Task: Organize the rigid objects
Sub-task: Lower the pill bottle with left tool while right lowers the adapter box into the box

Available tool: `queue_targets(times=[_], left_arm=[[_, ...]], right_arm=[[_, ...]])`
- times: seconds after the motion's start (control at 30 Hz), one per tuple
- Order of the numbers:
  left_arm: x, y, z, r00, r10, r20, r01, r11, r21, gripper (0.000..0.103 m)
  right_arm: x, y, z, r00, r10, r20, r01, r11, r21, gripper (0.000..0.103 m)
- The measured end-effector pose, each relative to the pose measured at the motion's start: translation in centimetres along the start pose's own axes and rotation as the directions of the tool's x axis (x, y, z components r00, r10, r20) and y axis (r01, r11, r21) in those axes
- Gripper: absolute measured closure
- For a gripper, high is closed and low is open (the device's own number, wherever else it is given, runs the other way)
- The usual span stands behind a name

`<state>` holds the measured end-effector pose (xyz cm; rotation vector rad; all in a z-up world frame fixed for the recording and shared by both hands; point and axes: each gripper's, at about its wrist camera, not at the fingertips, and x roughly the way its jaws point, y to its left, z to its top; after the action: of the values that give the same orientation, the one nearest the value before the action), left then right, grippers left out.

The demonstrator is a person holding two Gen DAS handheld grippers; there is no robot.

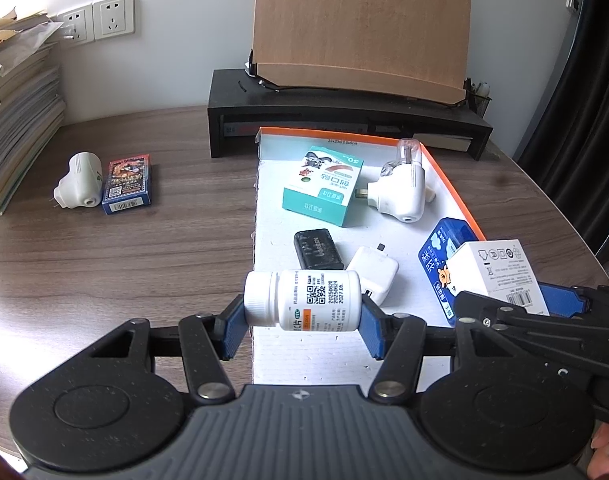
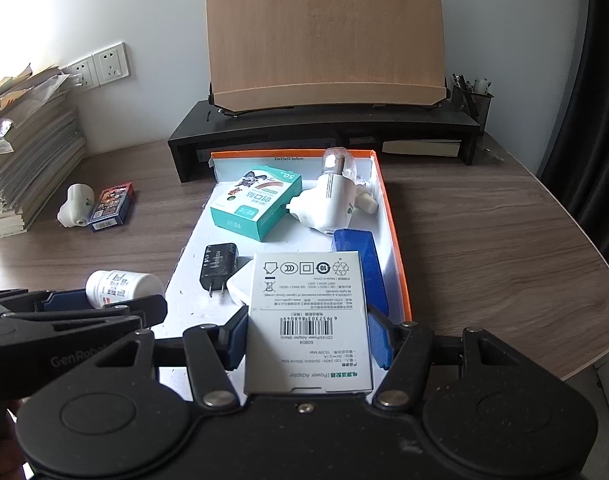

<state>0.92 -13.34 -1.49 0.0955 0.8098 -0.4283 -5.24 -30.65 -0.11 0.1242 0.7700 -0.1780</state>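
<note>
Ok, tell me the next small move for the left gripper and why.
Probably lower and release. The left gripper is shut on the white plastic pill bottle, held sideways over the near left edge of the orange-rimmed white tray, where bare floor shows just ahead, short of the black charger.

White pill bottle sideways; adapter box over tray.

Card deck lies left of tray.
</note>
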Motion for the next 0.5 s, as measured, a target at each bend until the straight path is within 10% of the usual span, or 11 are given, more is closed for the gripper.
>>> queue_targets(times=[0.5], left_arm=[[0.76,0.23,0.13,1.0,-0.001,-0.013,0.0,1.0,-0.01,0.045]], right_arm=[[0.67,0.22,0.13,1.0,0.007,-0.011,-0.007,1.0,-0.004,0.032]])
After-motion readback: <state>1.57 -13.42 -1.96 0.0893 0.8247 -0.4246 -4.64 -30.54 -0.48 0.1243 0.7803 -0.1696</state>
